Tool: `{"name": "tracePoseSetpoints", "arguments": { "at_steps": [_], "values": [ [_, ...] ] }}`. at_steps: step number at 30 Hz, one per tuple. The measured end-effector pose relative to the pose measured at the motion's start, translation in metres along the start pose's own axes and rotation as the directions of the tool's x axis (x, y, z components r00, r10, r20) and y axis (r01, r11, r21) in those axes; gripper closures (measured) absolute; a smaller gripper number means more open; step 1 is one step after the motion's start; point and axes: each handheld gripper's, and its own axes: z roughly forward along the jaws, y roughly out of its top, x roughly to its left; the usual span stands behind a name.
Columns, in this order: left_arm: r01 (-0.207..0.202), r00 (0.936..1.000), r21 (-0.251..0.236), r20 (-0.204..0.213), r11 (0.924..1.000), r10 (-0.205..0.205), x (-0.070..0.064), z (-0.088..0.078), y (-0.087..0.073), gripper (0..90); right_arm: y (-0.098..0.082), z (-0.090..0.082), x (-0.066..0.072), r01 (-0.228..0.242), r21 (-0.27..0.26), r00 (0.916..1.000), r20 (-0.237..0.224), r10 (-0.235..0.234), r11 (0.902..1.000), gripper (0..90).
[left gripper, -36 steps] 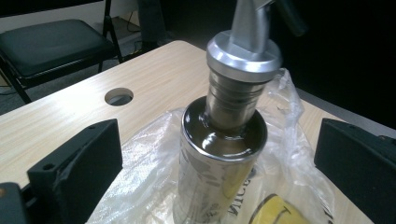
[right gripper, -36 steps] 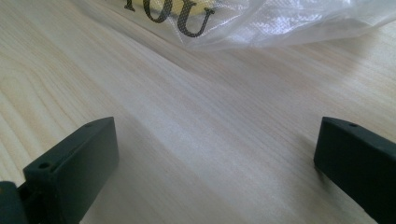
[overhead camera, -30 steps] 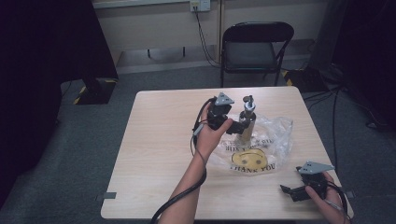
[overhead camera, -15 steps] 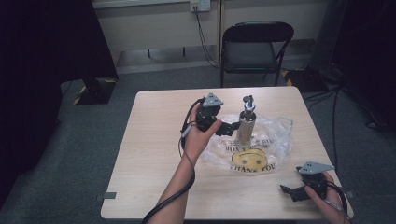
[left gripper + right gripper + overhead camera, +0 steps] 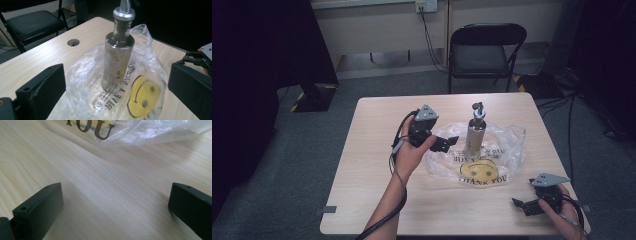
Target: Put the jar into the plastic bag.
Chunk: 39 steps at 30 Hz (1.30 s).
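A metal-sleeved bottle (image 5: pixel 474 134) (image 5: pixel 118 56) with a pour spout stands upright on a clear plastic bag (image 5: pixel 484 156) (image 5: pixel 100 82) printed with a yellow smiley face. My left gripper (image 5: pixel 448 143) (image 5: pixel 120 100) is held above the table just left of the bottle, open, its jaws pointing at it with a gap between. My right gripper (image 5: pixel 522 204) (image 5: pixel 115 207) hovers low at the table's front right corner, open, with bare wood between its jaws. The bag's edge (image 5: pixel 130 132) lies just beyond it.
The wooden table (image 5: pixel 377 180) has a round cable hole (image 5: pixel 73 42) beyond the bottle. A black folding chair (image 5: pixel 484 52) stands behind the table's far edge. Cables trail on the grey floor at the right.
My left gripper has drawn back leftward from the bottle, which it stood against a second ago. The bottle stays upright on the bag. The right gripper has not moved.
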Motion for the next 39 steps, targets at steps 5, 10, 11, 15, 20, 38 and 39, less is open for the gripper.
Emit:
{"name": "tracePoseSetpoints", "arguments": {
  "at_steps": [5, 10, 11, 15, 20, 38, 39],
  "values": [
    [0.002, 0.9999, 0.000, -0.012, 1.0000, -0.002, 0.004, -0.011, -0.008, 0.8, 0.000, 0.000, 0.000, 0.000, 0.000, 1.0000, 0.000, 0.000, 1.0000, 0.0],
    [0.011, 0.9998, -0.005, -0.018, 0.9999, -0.011, 0.008, -0.024, -0.019, 0.8, 0.000, 0.000, 0.000, 0.000, 0.000, 1.0000, 0.000, 0.000, 1.0000, 0.0],
    [0.013, 0.9997, -0.009, -0.022, 0.9999, -0.013, 0.009, -0.027, -0.022, 0.8, 0.000, 0.000, 0.000, 0.000, 0.000, 1.0000, 0.000, 0.000, 1.0000, 0.0],
    [0.025, 0.9993, -0.015, -0.029, 0.9996, -0.025, 0.014, -0.036, -0.030, 0.8, 0.000, 0.000, 0.000, 0.000, 0.000, 1.0000, 0.000, 0.000, 1.0000, 0.0],
    [0.029, 0.9987, -0.029, -0.041, 0.9992, -0.031, 0.019, -0.044, -0.041, 0.8, 0.000, 0.000, 0.000, 0.000, 0.000, 1.0000, 0.000, 0.000, 1.0000, 0.0],
    [0.065, 0.9966, -0.036, -0.049, 0.9972, -0.067, 0.030, -0.057, -0.089, 0.8, 0.000, 0.000, 0.000, 0.000, 0.000, 1.0000, 0.000, 0.000, 1.0000, 0.0],
    [0.070, 0.9962, -0.033, -0.048, 0.9970, -0.072, 0.031, -0.056, -0.092, 0.8, 0.000, 0.000, 0.000, 0.000, 0.000, 1.0000, 0.000, 0.000, 1.0000, 0.0]
  ]
}}
